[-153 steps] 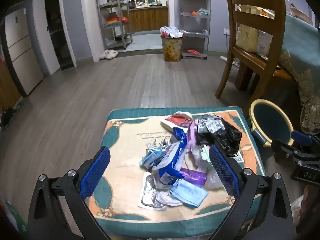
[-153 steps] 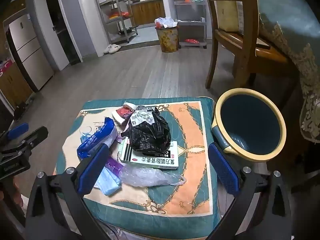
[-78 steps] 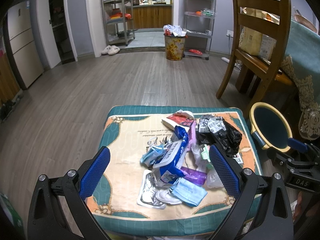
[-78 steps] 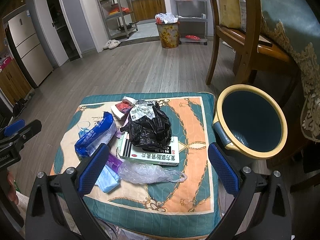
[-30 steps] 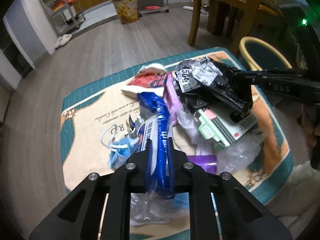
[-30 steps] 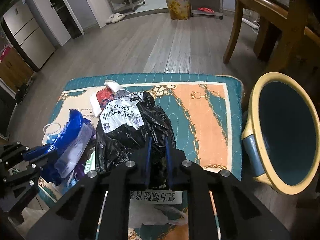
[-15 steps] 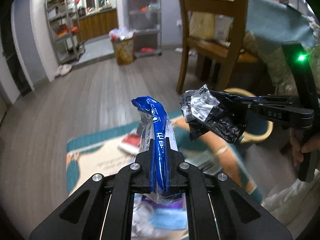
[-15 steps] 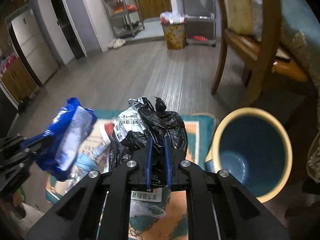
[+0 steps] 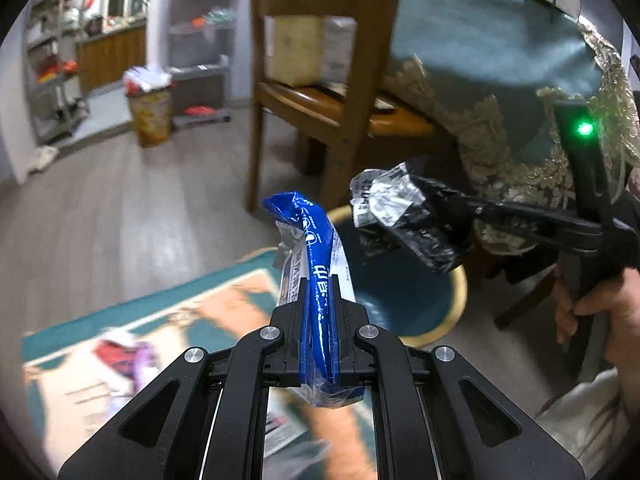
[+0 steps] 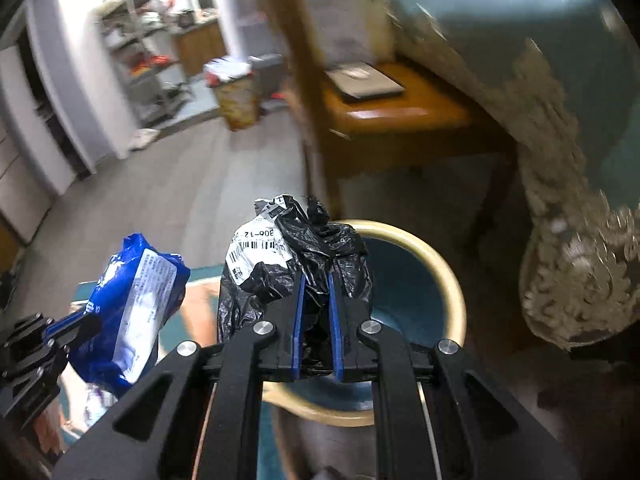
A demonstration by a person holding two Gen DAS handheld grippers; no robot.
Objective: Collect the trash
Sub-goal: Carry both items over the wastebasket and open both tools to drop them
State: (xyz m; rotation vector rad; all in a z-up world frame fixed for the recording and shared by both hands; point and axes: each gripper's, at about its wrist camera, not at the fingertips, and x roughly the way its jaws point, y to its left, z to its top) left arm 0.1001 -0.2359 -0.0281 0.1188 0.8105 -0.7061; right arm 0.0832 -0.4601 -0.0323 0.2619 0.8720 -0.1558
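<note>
My left gripper [image 9: 318,280] is shut on a blue and white tissue pack [image 9: 310,248] and holds it in the air near the rim of the yellow-rimmed teal bin [image 9: 404,292]. My right gripper [image 10: 314,278] is shut on a crumpled black plastic bag [image 10: 296,264] with a white barcode label, held above the bin [image 10: 408,280]. In the left wrist view the black bag [image 9: 404,216] hangs over the bin's far side. In the right wrist view the blue pack [image 10: 136,300] and left gripper [image 10: 86,320] are at the left.
More trash [image 9: 124,360] lies on the teal and orange cushion [image 9: 192,308] at lower left, blurred. A wooden chair [image 9: 340,92] and a table with a fringed teal cloth [image 9: 500,80] stand behind the bin. A full waste bin [image 9: 150,116] stands far back.
Both grippers closed on their items, lifted them off the cushion and swung right. The black bag and the blue pack are now over or beside the teal bin.
</note>
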